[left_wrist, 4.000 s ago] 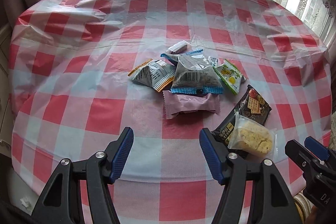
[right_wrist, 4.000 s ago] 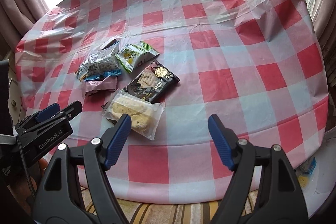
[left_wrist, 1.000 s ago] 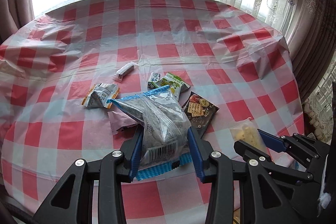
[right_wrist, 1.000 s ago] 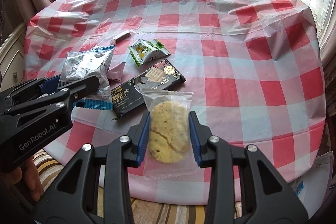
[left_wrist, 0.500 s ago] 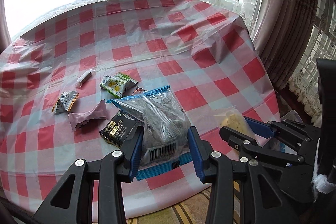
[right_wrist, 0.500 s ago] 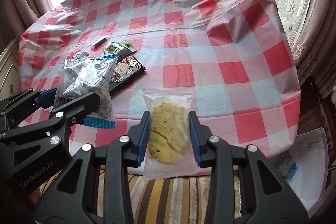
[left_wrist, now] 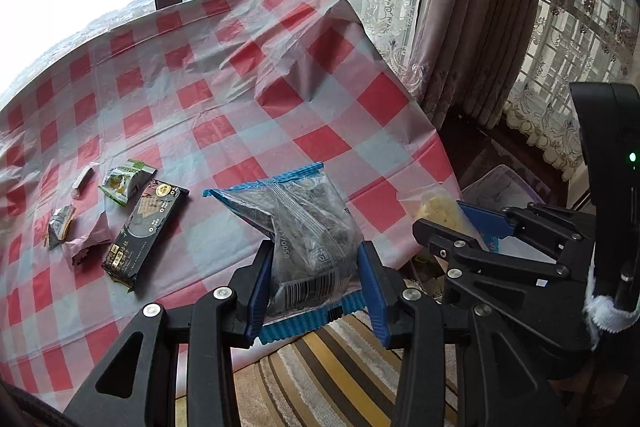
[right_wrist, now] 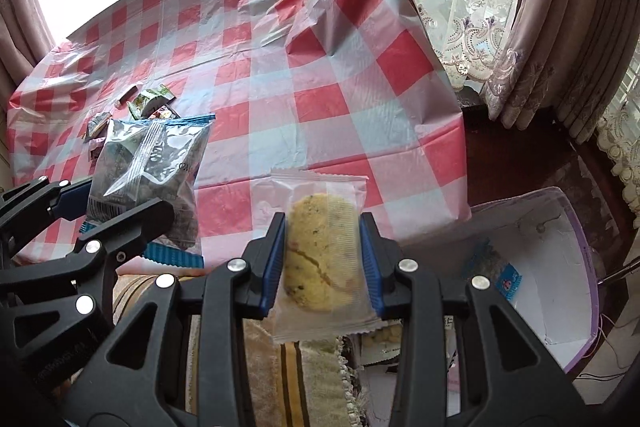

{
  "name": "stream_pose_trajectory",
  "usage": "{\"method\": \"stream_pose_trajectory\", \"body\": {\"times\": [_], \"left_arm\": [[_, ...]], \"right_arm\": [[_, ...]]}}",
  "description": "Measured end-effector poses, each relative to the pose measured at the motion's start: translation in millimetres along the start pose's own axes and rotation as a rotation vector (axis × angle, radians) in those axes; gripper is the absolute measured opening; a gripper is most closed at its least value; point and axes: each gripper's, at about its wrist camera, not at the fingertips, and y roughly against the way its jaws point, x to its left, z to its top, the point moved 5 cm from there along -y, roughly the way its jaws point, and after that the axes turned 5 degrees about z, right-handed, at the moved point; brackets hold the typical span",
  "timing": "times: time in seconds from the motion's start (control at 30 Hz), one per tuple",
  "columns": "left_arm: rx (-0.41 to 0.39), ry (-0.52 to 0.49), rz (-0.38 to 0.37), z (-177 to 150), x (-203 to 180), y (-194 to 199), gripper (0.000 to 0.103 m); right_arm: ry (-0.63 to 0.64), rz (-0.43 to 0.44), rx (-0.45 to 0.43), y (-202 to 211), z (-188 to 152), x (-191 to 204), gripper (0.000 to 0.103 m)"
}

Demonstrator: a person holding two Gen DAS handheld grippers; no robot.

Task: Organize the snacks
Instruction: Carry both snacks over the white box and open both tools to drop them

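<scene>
My left gripper is shut on a clear blue-edged snack bag and holds it in the air past the table's near right edge. It also shows in the right wrist view. My right gripper is shut on a clear-wrapped yellow cookie, held above the floor beside the table. The cookie pack shows in the left wrist view. A white box with a purple rim stands on the floor at the right, with a small blue packet in it.
The round table has a red-and-white checked cloth. On it lie a black cracker pack, a green packet, a pink packet, a small striped packet and a small white bar. A striped rug lies below. Curtains hang at the right.
Both grippers have swung right with their packs, off the table edge. The table has slid left in both views and the white box on the floor has come into view.
</scene>
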Motion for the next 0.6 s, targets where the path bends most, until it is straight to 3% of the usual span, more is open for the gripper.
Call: {"method": "stream_pose_trajectory", "body": {"times": [0.23,0.6], "left_arm": [[0.044,-0.068,-0.094,-2,-48,-5,0.042],[0.150,-0.078,-0.256,-11,-97,-21,0.042]], "right_arm": [[-0.086,-0.073,0.006,16,-18,-56,0.039],[-0.223,-0.145,0.022,29,-47,-126,0.040]]}}
